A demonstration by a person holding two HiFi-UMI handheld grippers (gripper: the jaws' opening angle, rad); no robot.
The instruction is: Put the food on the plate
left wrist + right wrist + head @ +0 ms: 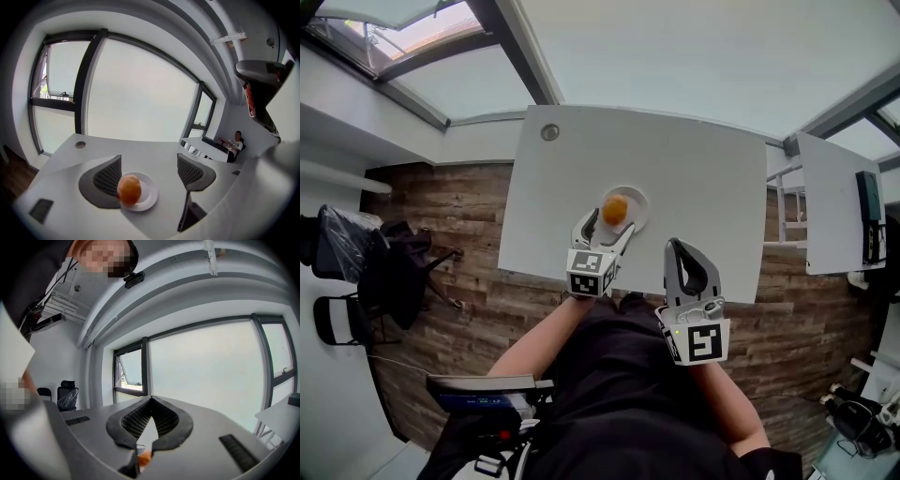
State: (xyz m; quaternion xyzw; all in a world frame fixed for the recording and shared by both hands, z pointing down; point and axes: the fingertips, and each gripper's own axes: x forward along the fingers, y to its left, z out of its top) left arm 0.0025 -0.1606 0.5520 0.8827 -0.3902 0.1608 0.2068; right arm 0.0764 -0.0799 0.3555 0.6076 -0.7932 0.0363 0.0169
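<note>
A round orange piece of food (615,208) lies on a small white plate (635,200) near the front edge of the white table (694,178). My left gripper (612,222) is open, its jaws reaching in on either side of the plate's near part. In the left gripper view the food (129,189) rests on the left side of the plate (149,193), close against the left finger (108,176); the left gripper (150,166) holds nothing. My right gripper (677,246) hangs shut at the table's front edge, to the right. Its jaws meet in the right gripper view (151,400), with nothing between them.
A round grommet (549,132) sits at the table's far left corner. A second white table (830,202) with a dark device (868,211) stands to the right. Black office chairs (366,258) stand on the wooden floor at left. A person (236,140) sits far off.
</note>
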